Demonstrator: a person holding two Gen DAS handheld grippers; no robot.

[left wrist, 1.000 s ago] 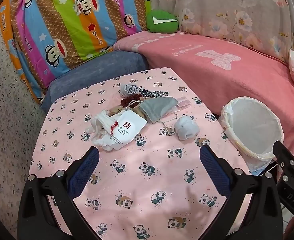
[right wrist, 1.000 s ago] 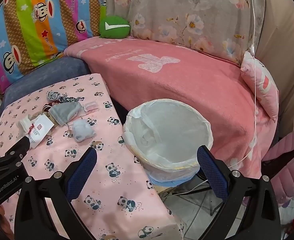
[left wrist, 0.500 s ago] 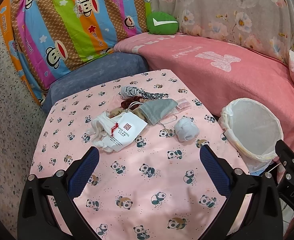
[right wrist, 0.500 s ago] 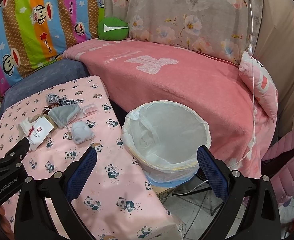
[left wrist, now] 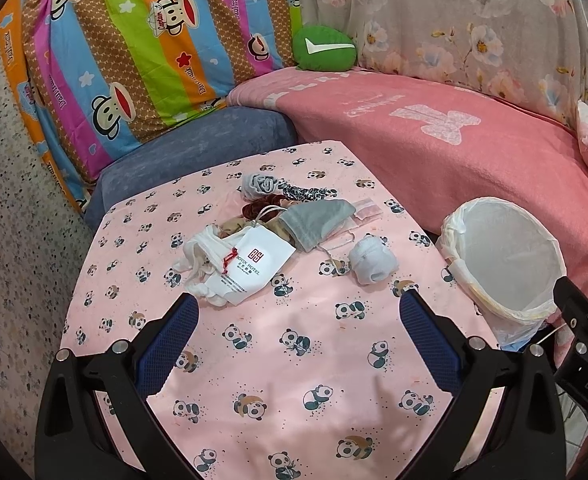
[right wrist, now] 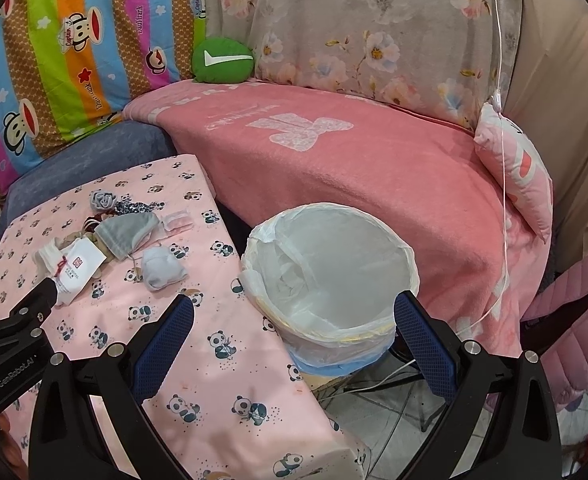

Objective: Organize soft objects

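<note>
A heap of soft items lies mid-table on the panda-print cloth (left wrist: 278,360): a white hotel pouch (left wrist: 254,266) over white socks (left wrist: 198,256), a grey pouch (left wrist: 317,220), a grey fabric rose (left wrist: 258,185), a spotted band (left wrist: 305,193) and a balled pale sock (left wrist: 373,261) (right wrist: 162,268). My left gripper (left wrist: 298,316) hangs open near the table's front, short of the heap, holding nothing. A white-lined bin (right wrist: 329,276) (left wrist: 501,260) stands off the table's right edge. My right gripper (right wrist: 294,320) is open and empty in front of the bin.
A sofa with a pink blanket (right wrist: 333,168) runs behind the table and bin. A green cushion (left wrist: 323,48), a striped monkey-print cover (left wrist: 134,52) and a floral cover (right wrist: 373,40) line its back. A pink pillow (right wrist: 513,172) lies at right. Tiled floor (right wrist: 381,408) shows below the bin.
Both grippers have pulled back and risen slightly, so the table and bin sit a little lower and smaller in view. Nothing on the table has moved.
</note>
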